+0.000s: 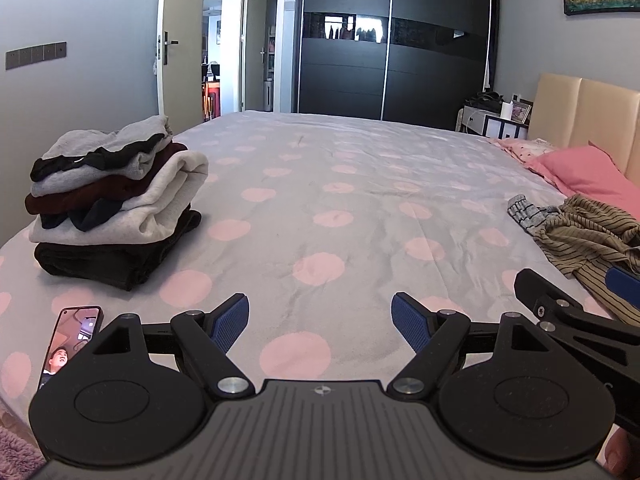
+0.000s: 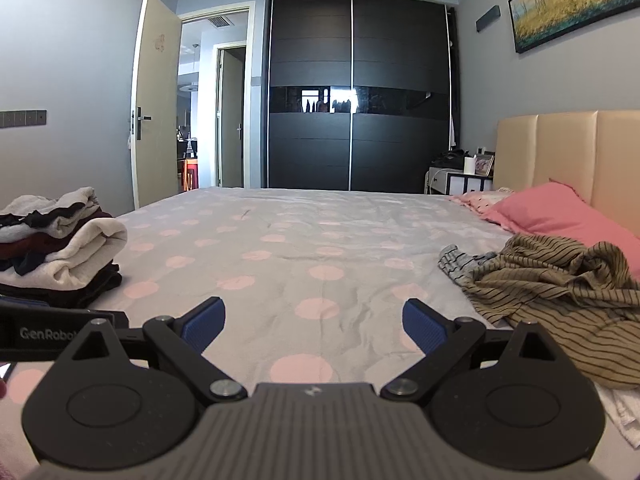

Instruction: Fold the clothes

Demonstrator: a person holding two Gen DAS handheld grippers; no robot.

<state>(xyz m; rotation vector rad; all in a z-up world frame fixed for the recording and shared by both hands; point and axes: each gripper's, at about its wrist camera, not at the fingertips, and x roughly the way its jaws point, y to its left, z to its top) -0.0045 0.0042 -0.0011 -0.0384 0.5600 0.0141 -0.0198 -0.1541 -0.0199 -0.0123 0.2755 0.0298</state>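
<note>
Currently left gripper [image 1: 320,322] fingers wide, empty; folded stack [image 1: 116,208] far left of them. Right gripper [image 2: 314,326] fingers wide, empty; striped garment [image 2: 560,292] crumpled just right of right finger.

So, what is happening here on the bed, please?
A person is folding laundry with two handheld grippers. The left gripper and right gripper are both open and empty above the bed cover. A folded stack sits on the left. A crumpled striped garment lies on the right, not yet folded.
</note>
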